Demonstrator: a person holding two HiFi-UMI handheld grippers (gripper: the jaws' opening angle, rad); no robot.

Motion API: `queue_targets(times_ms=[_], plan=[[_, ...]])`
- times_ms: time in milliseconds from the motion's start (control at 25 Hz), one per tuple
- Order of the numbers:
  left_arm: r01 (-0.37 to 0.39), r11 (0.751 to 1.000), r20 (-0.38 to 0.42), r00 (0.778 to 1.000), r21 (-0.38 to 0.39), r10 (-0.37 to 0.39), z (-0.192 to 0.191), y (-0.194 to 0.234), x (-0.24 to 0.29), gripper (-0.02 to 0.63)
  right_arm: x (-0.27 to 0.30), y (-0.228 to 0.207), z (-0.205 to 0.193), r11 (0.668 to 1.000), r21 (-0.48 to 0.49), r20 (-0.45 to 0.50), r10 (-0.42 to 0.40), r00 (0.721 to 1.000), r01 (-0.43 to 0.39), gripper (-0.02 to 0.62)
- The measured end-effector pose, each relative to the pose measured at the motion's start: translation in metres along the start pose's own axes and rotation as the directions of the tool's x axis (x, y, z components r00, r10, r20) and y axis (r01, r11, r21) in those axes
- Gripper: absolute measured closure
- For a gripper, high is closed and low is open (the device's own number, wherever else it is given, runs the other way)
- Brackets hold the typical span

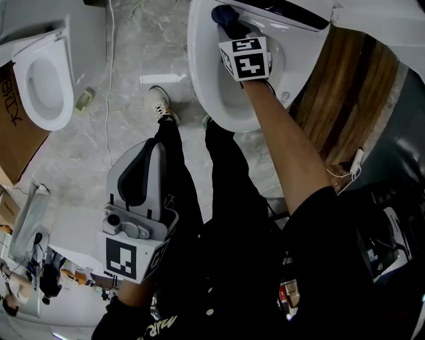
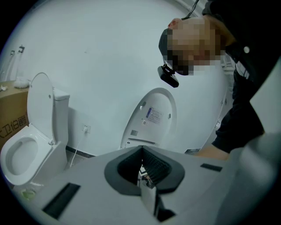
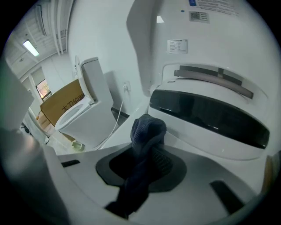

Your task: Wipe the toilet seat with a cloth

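Observation:
A white toilet seat lies at the top of the head view, with its lid raised behind it. My right gripper reaches over the bowl to the seat's rear and is shut on a dark blue cloth. In the right gripper view the cloth bunches out of the jaws against the seat's back, just under a dark glossy panel. Low at the left, beside the person's leg, my left gripper is shut, holds nothing and is far from the seat. From the left gripper view, this gripper faces the raised lid.
A second toilet stands at the left with a cardboard box beside it. A white cable and a small green item lie on the grey floor. A wooden panel lies to the right of the seat. The person's shoe is near the bowl.

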State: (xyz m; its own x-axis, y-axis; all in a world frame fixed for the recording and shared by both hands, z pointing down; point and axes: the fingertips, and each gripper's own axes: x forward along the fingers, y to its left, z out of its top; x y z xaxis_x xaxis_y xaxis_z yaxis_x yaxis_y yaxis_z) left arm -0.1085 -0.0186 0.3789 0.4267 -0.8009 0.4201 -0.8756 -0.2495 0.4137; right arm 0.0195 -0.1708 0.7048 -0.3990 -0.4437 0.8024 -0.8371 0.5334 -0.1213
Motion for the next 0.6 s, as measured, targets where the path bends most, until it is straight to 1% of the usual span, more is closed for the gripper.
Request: queue_targets(times_ms=[160, 360, 480, 600], plan=[[0.003, 1.000, -0.006, 1.000, 0.004, -0.003, -0.002, 0.000, 0.000, 0.595, -0.004, -0.016, -0.005, 0.994, 0.097, 0.016, -0.044, 0.999, 0.042, 0.509], [0.016, 1.000, -0.012, 1.000, -0.010, -0.016, -0.002, -0.005, 0.004, 0.595, -0.010, -0.033, -0.012, 0.978, 0.191, 0.029, -0.086, 0.996, 0.079, 0.509], [0.015, 1.000, -0.012, 1.000, 0.001, -0.015, -0.002, -0.006, 0.005, 0.595, -0.015, -0.045, -0.019, 0.967, 0.229, 0.018, -0.121, 0.993, 0.113, 0.509], [0.014, 1.000, -0.017, 1.000, 0.006, -0.014, -0.003, -0.009, 0.005, 0.595, -0.021, -0.057, -0.028, 0.958, 0.248, 0.002, -0.149, 0.989, 0.144, 0.509]])
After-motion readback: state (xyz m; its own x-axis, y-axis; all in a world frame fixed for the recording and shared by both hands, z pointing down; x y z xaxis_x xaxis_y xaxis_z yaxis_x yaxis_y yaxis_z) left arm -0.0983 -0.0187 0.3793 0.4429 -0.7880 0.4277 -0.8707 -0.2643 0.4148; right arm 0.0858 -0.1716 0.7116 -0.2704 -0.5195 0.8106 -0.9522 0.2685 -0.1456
